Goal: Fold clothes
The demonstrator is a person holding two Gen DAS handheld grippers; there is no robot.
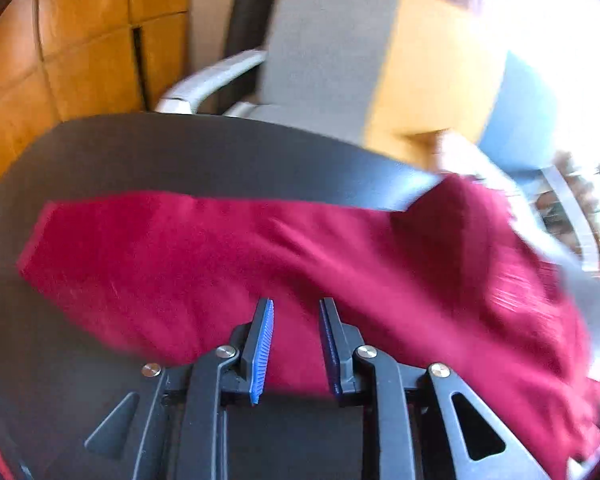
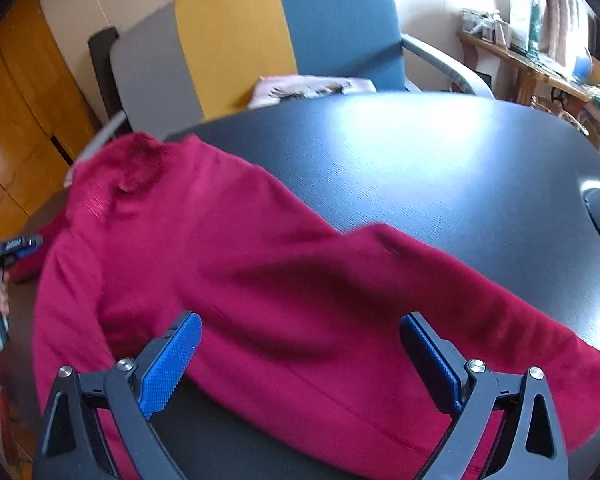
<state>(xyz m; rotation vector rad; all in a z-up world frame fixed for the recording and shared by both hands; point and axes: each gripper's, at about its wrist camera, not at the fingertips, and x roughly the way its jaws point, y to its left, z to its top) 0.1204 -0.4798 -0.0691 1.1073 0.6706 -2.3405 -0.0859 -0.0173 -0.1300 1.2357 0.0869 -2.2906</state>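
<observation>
Left gripper (image 1: 296, 306) is sitting with its blue-padded jaws only partly apart, a narrow gap between them, nothing pinched, tips hovering over the near edge of the red garment (image 1: 228, 268); contact with the cloth is not clear because of blur. Right gripper (image 2: 300, 326) is standing wide open, gripping nothing, jaws spread above the red garment (image 2: 260, 264) with cloth showing between them. Garment is lying spread on the dark table (image 2: 440, 160), a sleeve running out toward the near right, neck end lying at the far left and looking to reach past the table rim there. In the left wrist view the cloth is stretching across the table (image 1: 180, 152) from left to right, right part blurred. Beyond the far edge chairs are standing in a row: grey (image 1: 324, 48), yellow (image 2: 232, 40), blue (image 2: 340, 16). Pinkish cloth (image 2: 308, 88) is lying on the seats just behind the table rim. Wooden cabinets (image 1: 84, 40) are filling the far left
</observation>
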